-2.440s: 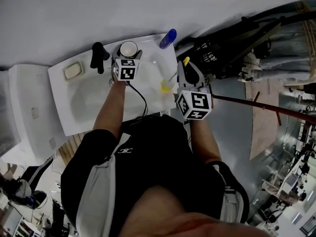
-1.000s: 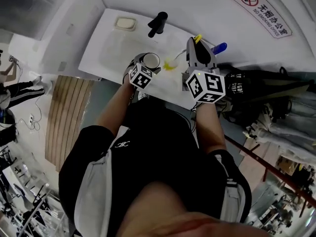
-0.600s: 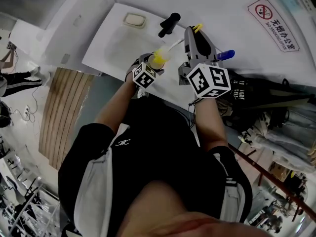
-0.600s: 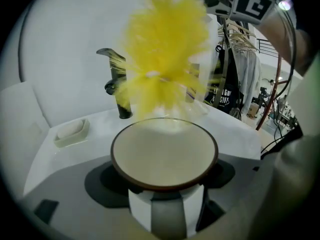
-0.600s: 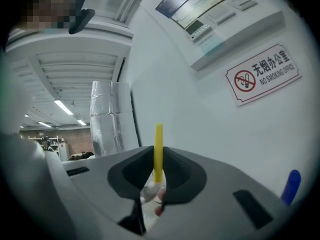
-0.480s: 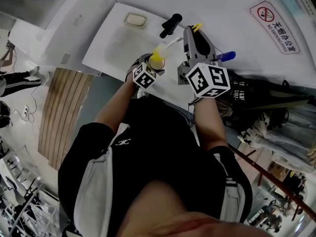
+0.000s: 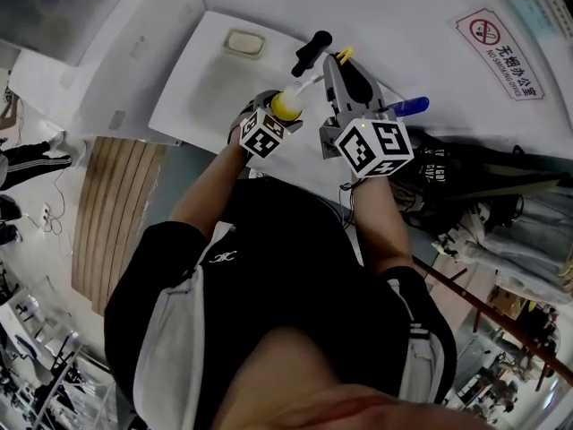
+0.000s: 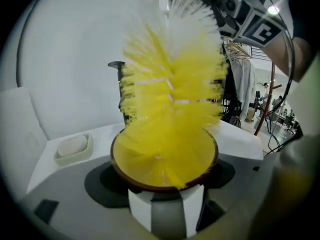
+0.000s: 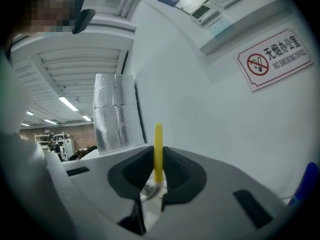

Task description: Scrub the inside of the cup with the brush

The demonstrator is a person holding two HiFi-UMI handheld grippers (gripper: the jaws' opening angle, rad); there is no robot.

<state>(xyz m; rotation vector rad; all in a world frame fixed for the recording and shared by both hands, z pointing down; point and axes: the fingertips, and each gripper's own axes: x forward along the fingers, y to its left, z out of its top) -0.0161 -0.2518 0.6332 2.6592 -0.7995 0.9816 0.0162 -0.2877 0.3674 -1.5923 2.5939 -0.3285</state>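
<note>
Two grips to flag: left gripper (image 8: 165, 194) is clamped on the cup (image 8: 191, 204), and right gripper (image 9: 156, 181) is pinched on the thin handle of the brush (image 8: 170, 99), with the yellow handle end (image 9: 158, 151) sticking out past the jaws. The cup is held upright over the white counter (image 7: 206, 88), near the black tap (image 7: 311, 50), with the soap dish (image 8: 73, 148) well off to the side. Likely risks: the handle is gripped close to its end, so side load while scrubbing could make it pivot or slip. A hard push could also twist the cup in the jaws or drop it. The cup has a white body, a brown rim and a round mouth. Yellow bristles fill the mouth, and much of the brush head sits above the rim, blurred.
</note>
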